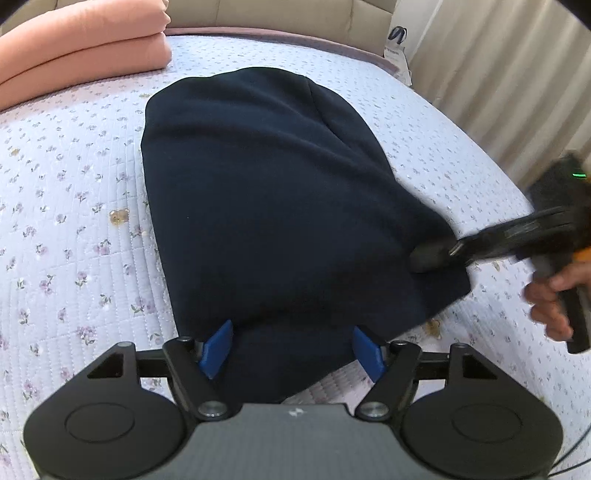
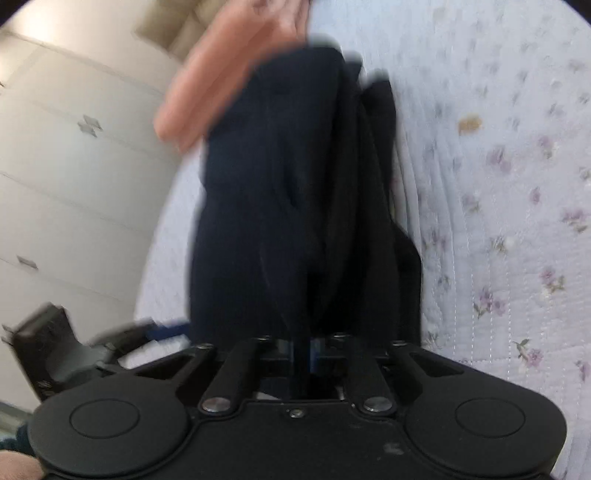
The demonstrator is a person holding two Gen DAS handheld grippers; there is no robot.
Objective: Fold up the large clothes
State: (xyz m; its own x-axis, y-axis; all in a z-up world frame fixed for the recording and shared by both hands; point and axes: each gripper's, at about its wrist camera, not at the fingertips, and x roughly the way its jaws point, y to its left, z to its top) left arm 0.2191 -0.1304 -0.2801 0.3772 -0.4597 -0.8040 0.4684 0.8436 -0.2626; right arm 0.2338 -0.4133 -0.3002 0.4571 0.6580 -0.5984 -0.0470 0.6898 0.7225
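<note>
A dark navy garment (image 1: 266,192) lies folded into a long shape on the floral quilt (image 1: 74,221). My left gripper (image 1: 292,349) stands open at its near edge, and the cloth runs between the two blue pads (image 1: 218,347). My right gripper (image 1: 424,260) comes in from the right, held by a hand (image 1: 550,306), with its tips at the garment's right corner. In the blurred right wrist view the right gripper (image 2: 306,350) is shut on a fold of the navy garment (image 2: 277,184), which stretches away from the jaws.
A folded pink blanket (image 1: 81,48) sits at the far left of the bed, by the beige headboard (image 1: 295,14). Curtains (image 1: 498,74) hang past the bed's right edge. White wardrobe doors (image 2: 74,166) show beyond the bed in the right wrist view.
</note>
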